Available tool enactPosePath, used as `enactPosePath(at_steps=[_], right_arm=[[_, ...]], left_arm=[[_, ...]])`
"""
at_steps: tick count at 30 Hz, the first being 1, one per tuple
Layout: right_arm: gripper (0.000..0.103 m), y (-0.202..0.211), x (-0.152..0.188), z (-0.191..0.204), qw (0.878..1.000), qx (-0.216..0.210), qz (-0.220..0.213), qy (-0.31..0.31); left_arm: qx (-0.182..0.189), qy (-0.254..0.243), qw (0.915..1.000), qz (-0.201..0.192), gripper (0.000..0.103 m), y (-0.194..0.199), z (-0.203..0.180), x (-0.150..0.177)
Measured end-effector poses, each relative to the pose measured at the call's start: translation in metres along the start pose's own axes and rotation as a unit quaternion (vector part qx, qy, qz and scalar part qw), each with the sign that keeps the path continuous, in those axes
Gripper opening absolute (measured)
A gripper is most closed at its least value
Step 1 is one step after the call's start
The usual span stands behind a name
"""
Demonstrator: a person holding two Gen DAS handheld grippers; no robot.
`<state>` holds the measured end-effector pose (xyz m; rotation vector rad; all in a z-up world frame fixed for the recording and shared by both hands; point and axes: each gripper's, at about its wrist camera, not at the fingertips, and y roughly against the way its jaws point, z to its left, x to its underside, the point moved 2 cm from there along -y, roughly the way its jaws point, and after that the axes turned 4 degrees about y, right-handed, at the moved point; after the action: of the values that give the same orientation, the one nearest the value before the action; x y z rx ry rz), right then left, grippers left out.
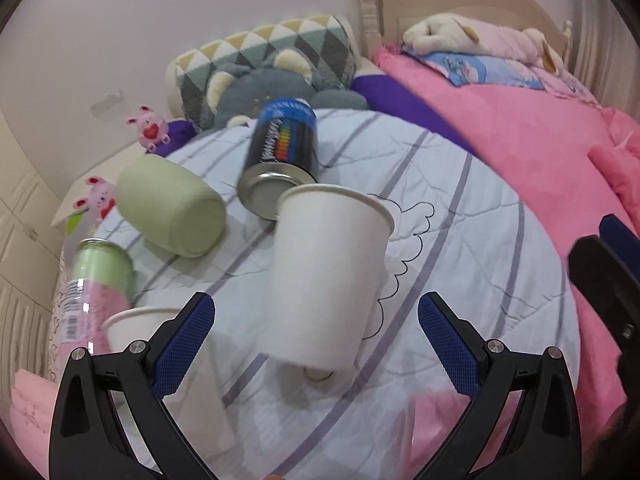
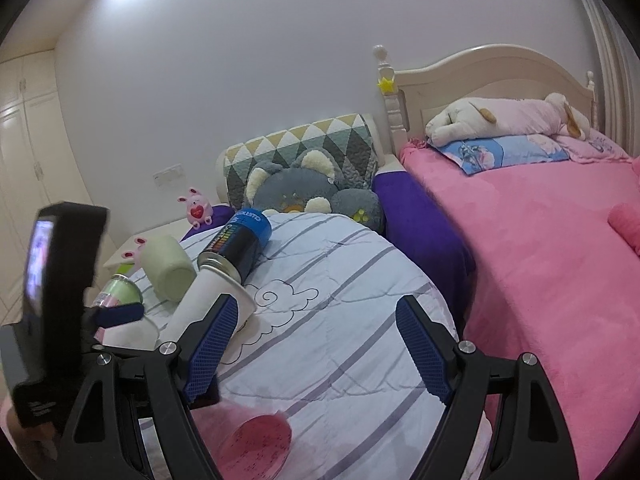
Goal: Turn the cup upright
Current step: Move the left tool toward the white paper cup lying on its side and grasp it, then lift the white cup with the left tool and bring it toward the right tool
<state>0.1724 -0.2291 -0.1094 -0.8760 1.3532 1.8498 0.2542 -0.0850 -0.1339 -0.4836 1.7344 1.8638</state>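
Observation:
A white paper cup (image 1: 328,276) lies tilted on the striped quilt (image 1: 460,264), its rim pointing up and away, its base nearest me. My left gripper (image 1: 316,328) is open, its blue pads either side of the cup's base without touching it. In the right wrist view the same cup (image 2: 208,300) shows partly behind my right gripper's left finger. My right gripper (image 2: 316,344) is open and empty above the quilt (image 2: 340,312).
A black and blue spray can (image 1: 282,148) lies behind the cup. A green cup (image 1: 172,208) lies on its side at left. A pink-green can (image 1: 96,288) and another white cup (image 1: 136,328) are near left. A pink transparent cup (image 2: 260,448) lies near. A pink bed (image 2: 540,260) is at right.

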Motion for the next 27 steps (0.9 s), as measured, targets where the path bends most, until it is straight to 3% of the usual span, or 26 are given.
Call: enactPosePath(at_steps=[4,5,8,9,18,27], right_arm=[[0.083,-0.005,0.001,-0.002,1.0,-0.002,0.004,-0.001],[0.083,-0.006,0.001,-0.003,1.0,-0.003,0.005,-0.002],[0.083,-0.009,0.002,-0.003,1.0,-0.006,0.009,0.0],[0.083,-0.009,0.002,-0.003,1.0,-0.006,0.01,0.0],[0.083,-0.009,0.003,-0.001,1.0,-0.005,0.008,0.004],[0.083,0.008,-0.001,0.016,1.0,-0.015,-0.006,0.015]], left_arm=[[0.0,0.007,0.9997,0.022,0.102,-0.015,-0.003,-0.002],[0.005,0.014,0.9996,0.023,0.097,-0.018,-0.002,-0.002],[0.012,0.021,0.9991,0.035,0.07,-0.023,-0.001,-0.001],[0.01,0.022,0.9991,0.034,0.067,-0.024,-0.001,-0.001],[0.022,0.049,0.9985,-0.002,0.065,-0.004,0.011,0.001],[0.023,0.064,0.9973,-0.028,0.065,0.046,0.031,0.016]])
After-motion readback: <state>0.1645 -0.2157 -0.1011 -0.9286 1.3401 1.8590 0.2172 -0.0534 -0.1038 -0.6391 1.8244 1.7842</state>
